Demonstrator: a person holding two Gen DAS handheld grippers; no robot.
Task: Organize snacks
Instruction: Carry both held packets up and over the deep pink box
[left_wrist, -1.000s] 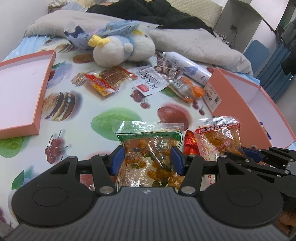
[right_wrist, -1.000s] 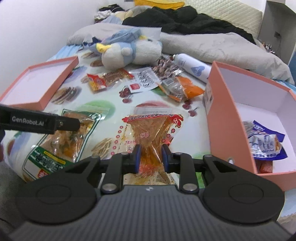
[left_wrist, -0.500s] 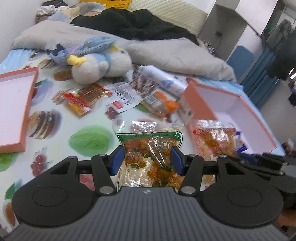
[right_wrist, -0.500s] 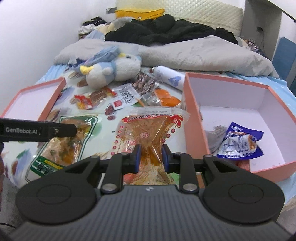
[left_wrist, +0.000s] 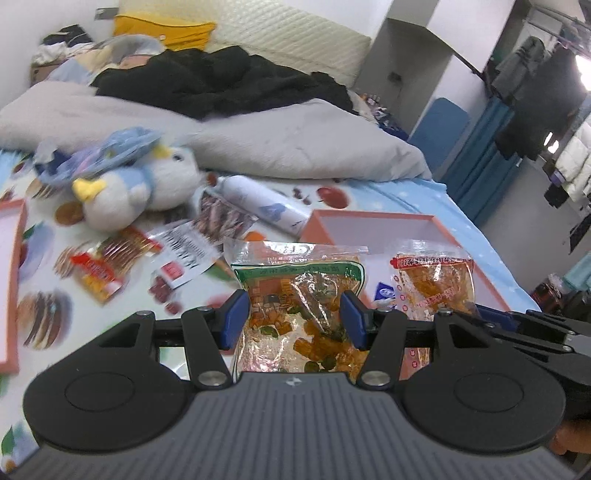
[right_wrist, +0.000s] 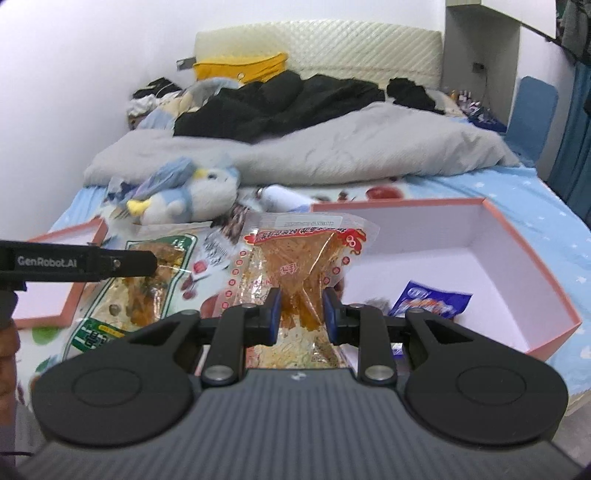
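Snacks are in both grippers at once: the left gripper (left_wrist: 296, 319) has its blue fingers (left_wrist: 236, 318) pressed against the sides of a green-topped snack bag (left_wrist: 300, 295) full of orange and green bits, held upright off the bed, and the right gripper (right_wrist: 301, 313) has its fingers drawn in narrow, pinching a red-printed snack bag (right_wrist: 299, 266) of orange strips so that the middle of the pack creases between the pads. Both packs hang just in front of the pink box (right_wrist: 517, 266), which sits open on the bed at the right; its white inside holds a blue snack packet (right_wrist: 428, 299) on the floor of the box. From the left wrist view the red-printed bag shows just to the right of the green-topped one, with the box's near wall behind them. More wrapped snacks (left_wrist: 107, 266) lie loose on the fruit-print sheet (left_wrist: 44, 317), near a stuffed penguin (left_wrist: 140, 195) and a white spray can (left_wrist: 266, 208) lying on its side. The pink box lid (right_wrist: 66, 280) rests at the left edge of the bed. A grey duvet (right_wrist: 351, 155) and dark clothes (right_wrist: 280, 99) are heaped toward the headboard
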